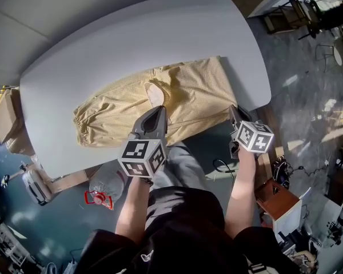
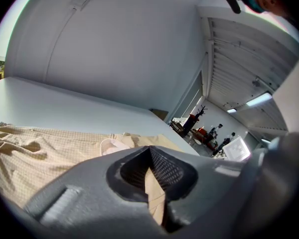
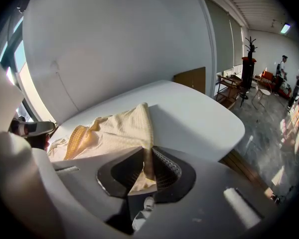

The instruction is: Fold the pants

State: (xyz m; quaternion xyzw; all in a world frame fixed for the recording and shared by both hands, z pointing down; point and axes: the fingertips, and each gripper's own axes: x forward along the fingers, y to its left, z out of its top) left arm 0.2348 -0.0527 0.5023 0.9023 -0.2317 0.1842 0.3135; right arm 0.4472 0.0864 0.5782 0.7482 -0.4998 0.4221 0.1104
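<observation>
I am pinching the pale yellow checked fabric pants (image 1: pixel 188 93) with both tools at once. The left gripper (image 1: pixel 156 114) is clamping a fold of cloth near the garment's middle, and the right gripper (image 1: pixel 234 114) is biting down on the corner at the near right edge, well apart from the other. I am judging that two spaced grips are giving me control of the whole near edge, so it can be carried over as one straight line for the fold. The pants are lying crosswise on the near half of the light grey rounded tabletop (image 1: pixel 131 36), reaching its front edge. The cloth is looking thin and limp — bunching into wrinkles at the left end, lying flatter on the right — with a whitish lining patch (image 1: pixel 154 94) showing near the middle.
</observation>
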